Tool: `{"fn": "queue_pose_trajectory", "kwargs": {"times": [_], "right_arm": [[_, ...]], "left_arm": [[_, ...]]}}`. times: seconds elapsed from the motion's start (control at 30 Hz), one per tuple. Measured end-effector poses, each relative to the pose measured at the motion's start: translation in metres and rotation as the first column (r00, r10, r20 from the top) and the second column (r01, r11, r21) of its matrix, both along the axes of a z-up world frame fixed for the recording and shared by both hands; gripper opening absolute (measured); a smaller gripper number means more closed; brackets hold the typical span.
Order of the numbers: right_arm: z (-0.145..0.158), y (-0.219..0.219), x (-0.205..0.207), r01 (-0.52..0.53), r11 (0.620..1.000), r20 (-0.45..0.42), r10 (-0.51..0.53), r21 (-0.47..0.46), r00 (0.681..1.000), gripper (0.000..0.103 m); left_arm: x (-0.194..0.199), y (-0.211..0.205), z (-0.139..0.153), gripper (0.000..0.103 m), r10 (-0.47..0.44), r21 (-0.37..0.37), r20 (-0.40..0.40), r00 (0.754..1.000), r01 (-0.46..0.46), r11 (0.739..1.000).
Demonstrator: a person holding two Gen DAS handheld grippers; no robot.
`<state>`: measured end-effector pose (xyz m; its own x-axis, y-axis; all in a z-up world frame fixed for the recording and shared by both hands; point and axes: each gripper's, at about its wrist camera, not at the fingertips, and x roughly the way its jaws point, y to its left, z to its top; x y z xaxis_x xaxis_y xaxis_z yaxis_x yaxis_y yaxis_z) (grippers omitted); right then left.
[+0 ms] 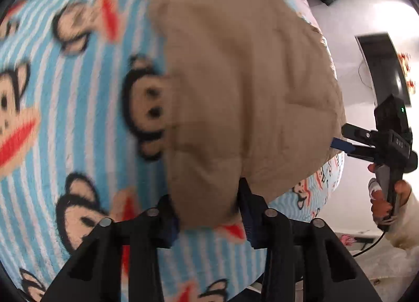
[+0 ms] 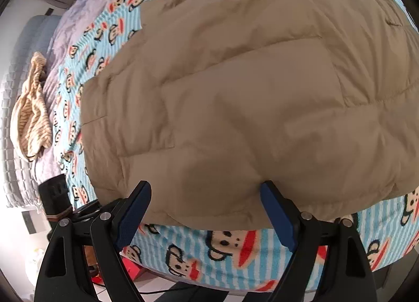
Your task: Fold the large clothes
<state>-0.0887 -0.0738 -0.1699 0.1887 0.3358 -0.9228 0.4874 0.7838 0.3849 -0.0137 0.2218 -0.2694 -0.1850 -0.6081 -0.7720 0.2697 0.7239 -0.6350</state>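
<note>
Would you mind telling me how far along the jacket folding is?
Done: the tan jacket lies spread on the monkey-print blanket. In hand: the left hand-held gripper has the jacket's edge between its fingers; the right hand-held gripper is open at the near hem. Left: no finished fold shows yet.
</note>
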Motion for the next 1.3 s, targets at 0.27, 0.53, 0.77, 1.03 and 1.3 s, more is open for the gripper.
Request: {"fn": "queue_pose_trajectory", "kwargs": {"times": [0.27, 0.53, 0.77, 1.03, 1.3], "right_arm": [[0.022, 0.008, 0.006, -0.04, 0.997, 0.031, 0.042, -0.065, 0.999, 0.088], [0.027, 0.006, 0.041, -0.033, 0.991, 0.101, 0.046, -0.129, 0.994, 0.02], [0.004, 0.0, 0.068, -0.019, 0.98, 0.117, 0.044, -0.199, 0.992, 0.015], [0.021, -0.023, 0.066, 0.024, 0.957, 0.16, 0.024, -0.289, 0.987, 0.015], [0.004, -0.06, 0.065, 0.022, 0.96, 0.155, 0.023, -0.281, 0.988, 0.015]], "left_arm": [[0.007, 0.034, 0.05, 0.077, 0.091, 0.167, 0.175, 0.98, -0.12, 0.979], [0.057, 0.014, 0.039, 0.081, 0.148, 0.024, 0.112, 0.983, -0.152, 0.988], [0.088, -0.024, -0.005, 0.081, 0.108, -0.081, -0.015, 0.994, -0.109, 0.991], [0.093, -0.075, -0.018, 0.1, -0.016, -0.087, 0.014, 1.0, 0.017, 0.996], [0.089, -0.117, 0.025, 0.023, -0.082, -0.129, 0.03, 0.996, 0.085, 0.988]]}}
